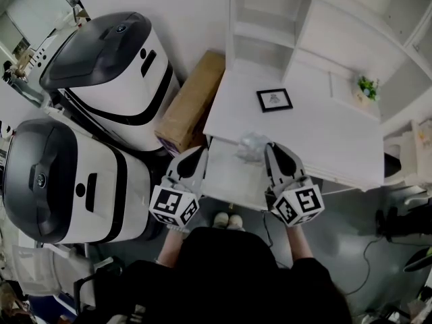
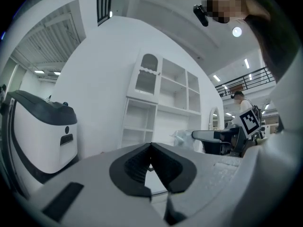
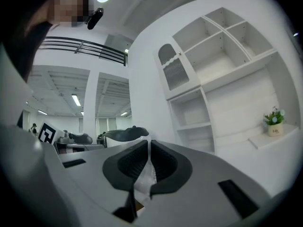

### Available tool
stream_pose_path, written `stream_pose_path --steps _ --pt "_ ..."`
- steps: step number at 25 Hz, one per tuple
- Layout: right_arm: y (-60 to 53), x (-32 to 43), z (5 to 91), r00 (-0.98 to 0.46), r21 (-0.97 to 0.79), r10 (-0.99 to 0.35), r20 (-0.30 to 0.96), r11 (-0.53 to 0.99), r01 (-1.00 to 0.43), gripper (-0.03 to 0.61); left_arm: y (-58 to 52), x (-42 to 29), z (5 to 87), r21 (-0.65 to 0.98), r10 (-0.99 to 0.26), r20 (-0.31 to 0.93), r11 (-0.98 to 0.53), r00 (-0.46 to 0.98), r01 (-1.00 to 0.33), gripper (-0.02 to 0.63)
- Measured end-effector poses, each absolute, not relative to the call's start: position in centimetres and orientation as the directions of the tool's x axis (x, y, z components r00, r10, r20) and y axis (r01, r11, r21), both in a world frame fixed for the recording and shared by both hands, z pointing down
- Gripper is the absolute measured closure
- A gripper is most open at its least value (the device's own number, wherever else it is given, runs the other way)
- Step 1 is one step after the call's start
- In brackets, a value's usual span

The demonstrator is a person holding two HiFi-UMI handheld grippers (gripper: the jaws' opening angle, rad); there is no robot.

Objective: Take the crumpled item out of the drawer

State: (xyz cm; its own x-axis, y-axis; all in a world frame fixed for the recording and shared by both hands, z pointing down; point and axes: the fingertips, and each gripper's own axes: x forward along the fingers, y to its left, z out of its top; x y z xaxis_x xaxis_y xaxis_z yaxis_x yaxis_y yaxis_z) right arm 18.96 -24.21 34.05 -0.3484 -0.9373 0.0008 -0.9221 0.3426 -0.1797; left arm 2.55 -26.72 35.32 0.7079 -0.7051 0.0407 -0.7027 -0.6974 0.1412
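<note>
Right tool [image 1: 270, 148] is clamped on the crumpled clear plastic item [image 1: 251, 147]. The right gripper view shows the film pinched between its dark ribbed pads [image 3: 165, 164]. The item sits over the back end of the open white drawer [image 1: 226, 181], at the front edge of the white table [image 1: 324, 140]; can't tell if it touches the drawer. Left tool [image 1: 201, 151] is closed with tips meeting and nothing in it, at the drawer's left side. On the table: black picture frame [image 1: 275, 100] and small green potted plant [image 1: 368, 86]. Brown cardboard box [image 1: 192, 100] is left of the table.
</note>
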Motion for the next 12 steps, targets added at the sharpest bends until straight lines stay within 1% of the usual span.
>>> stream_pose_path --steps 6,12 --pt "-23.0 21.4 31.7 -0.285 -0.165 -0.956 -0.064 0.291 -0.942 0.569 -26.8 1.6 32.9 0.108 -0.739 -0.016 -0.671 0.673 -0.734 0.617" --pt "-22.1 23.3 31.1 -0.239 -0.171 -0.967 -0.088 0.251 -0.953 0.569 -26.6 1.0 31.8 0.090 -0.755 -0.039 -0.655 0.655 -0.750 0.617"
